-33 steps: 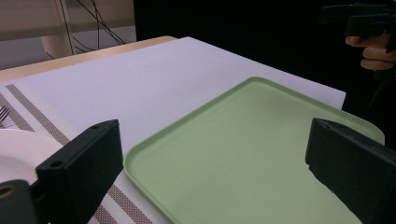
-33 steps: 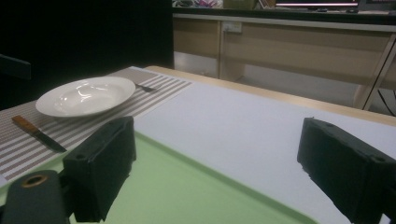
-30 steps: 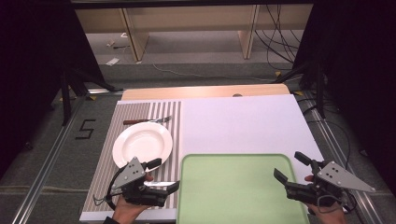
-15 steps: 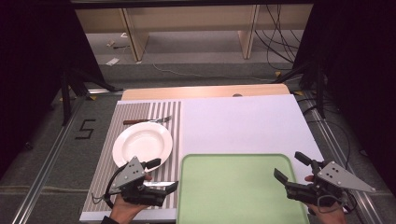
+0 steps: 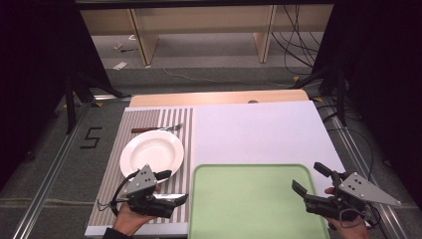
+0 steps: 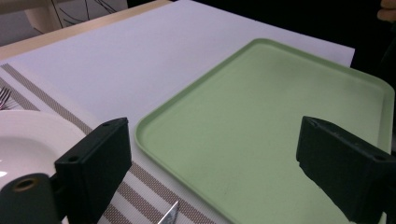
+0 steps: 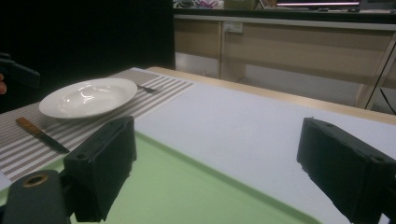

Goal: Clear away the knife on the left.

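High view: green tray sits at the near edge of the table, w/ the left gripper just off its left side over the striped placemat, jaws spread wide w/ nothing between them, though they've just been closing a touch. Right gripper hovers over the tray's right edge, jaws wide & empty too. White plate lies on the mat left of the tray, fork beyond it; knife lies near the plate in right gripper view

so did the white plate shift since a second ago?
No. The white plate sits in the same spot on the striped placemat, the fork just beyond its far rim.
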A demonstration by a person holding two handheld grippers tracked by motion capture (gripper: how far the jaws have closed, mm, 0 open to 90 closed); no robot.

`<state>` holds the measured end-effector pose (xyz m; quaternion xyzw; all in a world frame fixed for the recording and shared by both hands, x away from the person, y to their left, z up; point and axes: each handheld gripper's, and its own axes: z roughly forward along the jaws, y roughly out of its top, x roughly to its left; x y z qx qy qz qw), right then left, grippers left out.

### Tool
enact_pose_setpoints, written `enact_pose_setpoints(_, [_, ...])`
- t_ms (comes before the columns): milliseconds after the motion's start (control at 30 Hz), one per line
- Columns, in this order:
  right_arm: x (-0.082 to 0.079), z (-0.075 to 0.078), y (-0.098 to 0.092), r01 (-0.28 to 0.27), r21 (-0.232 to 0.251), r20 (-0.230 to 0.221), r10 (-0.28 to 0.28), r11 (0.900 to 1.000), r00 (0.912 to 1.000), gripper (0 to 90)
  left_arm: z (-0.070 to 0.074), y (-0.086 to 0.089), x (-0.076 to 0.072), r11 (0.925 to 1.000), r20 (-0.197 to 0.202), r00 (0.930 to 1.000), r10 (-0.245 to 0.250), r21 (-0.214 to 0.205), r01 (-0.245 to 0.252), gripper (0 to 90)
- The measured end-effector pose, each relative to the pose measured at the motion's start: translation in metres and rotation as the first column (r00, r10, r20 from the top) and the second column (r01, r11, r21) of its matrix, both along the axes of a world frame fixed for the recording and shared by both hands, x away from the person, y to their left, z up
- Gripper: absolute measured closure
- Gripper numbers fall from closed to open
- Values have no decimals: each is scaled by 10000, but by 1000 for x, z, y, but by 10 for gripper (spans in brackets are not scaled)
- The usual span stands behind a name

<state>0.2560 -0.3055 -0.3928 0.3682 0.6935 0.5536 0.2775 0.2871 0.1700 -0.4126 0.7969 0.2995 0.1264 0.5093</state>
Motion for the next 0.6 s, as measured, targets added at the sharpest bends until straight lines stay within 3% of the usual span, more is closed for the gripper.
enact_pose_setpoints(200, [-1,0,0,-6,20,-24,6,10000,10000,127,6,4,3,9994,-227,9996,-193,271,200,98])
enact_pose_setpoints(400, [-1,0,-1,65,105,-32,-65,9999,10000,127,9,2,7,9927,-618,9969,-489,1071,553,102])
enact_pose_setpoints(433, [-1,0,-1,73,95,-60,-73,9999,10000,127,9,2,8,9896,-897,9937,-670,1214,777,104])
enact_pose_setpoints(533, [-1,0,-1,74,118,-17,-74,9999,10000,127,9,0,9,9784,-1195,9897,-790,1808,1000,109])
enact_pose_setpoints(600, [-1,0,-1,78,95,-49,-78,9999,10000,127,8,0,10,9652,-1312,9876,-861,2347,1154,109])
